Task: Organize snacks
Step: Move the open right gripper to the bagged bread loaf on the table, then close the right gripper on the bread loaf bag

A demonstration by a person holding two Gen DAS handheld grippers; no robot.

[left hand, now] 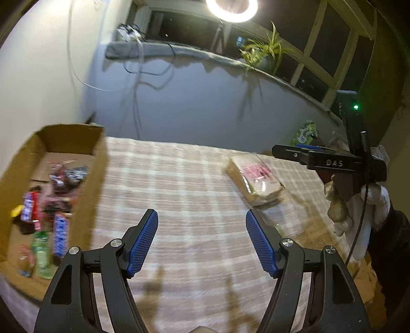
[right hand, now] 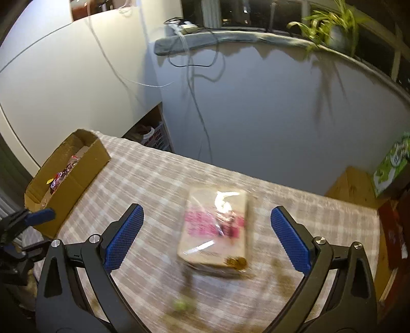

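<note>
A clear-wrapped snack pack with a pink label (right hand: 217, 228) lies flat on the checked tablecloth (right hand: 159, 184); it also shows in the left wrist view (left hand: 256, 179). An open cardboard box (left hand: 97, 164) at the table's left holds several wrapped snacks (left hand: 48, 212); it also shows in the right wrist view (right hand: 74, 176). My right gripper (right hand: 205, 228) is open and empty, hovering above the pack with its jaws wide on either side. My left gripper (left hand: 202, 233) is open and empty over the cloth, right of the box. A small green object (right hand: 182, 304) lies blurred near the front.
A green carton (right hand: 392, 164) stands at the table's far right beside a bare wooden patch (right hand: 353, 189). A white wall with hanging cables (right hand: 200, 107) runs behind the table. A sill above holds a potted plant (left hand: 264, 51). A ring lamp (left hand: 232, 9) glares overhead.
</note>
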